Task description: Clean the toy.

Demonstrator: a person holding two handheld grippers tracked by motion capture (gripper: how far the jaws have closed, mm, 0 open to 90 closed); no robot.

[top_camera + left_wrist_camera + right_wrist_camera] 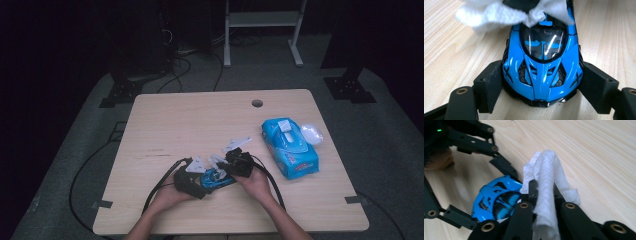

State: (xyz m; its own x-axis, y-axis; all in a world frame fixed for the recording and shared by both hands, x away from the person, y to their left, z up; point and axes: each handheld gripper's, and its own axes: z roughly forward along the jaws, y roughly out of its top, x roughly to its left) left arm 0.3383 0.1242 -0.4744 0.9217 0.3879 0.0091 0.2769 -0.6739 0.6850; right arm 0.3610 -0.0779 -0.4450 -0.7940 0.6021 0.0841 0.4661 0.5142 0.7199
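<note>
Wiping goes best, we judge, if our left gripper (541, 100) keeps the blue toy car (543, 65) clamped on the table (190, 120) while our right gripper (544, 192), pinching the white wipe (546, 170), strokes lightly over the roof.

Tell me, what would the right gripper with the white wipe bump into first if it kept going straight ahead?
Probably the blue toy car: the right gripper, shut on the white wipe, points at it, with the wipe already reaching it.

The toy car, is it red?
No, the toy car clamped between the left gripper's jaws is bright blue with black trim.
</note>
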